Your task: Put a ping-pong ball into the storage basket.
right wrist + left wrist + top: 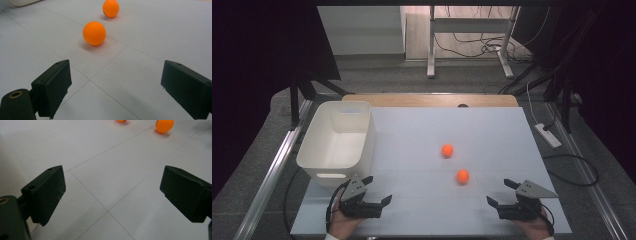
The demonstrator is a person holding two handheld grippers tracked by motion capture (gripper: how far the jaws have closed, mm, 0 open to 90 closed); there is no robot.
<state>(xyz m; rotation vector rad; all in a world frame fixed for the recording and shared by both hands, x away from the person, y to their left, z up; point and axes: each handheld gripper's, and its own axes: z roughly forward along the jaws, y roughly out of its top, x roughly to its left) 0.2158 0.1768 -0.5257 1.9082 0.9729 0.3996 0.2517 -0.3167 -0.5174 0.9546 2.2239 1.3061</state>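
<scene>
Near orange ball (462,176) mid-table, far orange ball (447,150) at its 11 o'clock, apart, left gripper (377,189) at 7 o'clock, right gripper (501,192) at 5 o'clock, both jaws spread, nothing between, white bin (314,150) at 9 o'clock.

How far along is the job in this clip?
Nothing looks done: both small orange balls, the nearer and the farther, lie on the white table, outside the white plastic bin. Left gripper and right gripper are open and hold nothing. Picking up the balls remains.
</scene>
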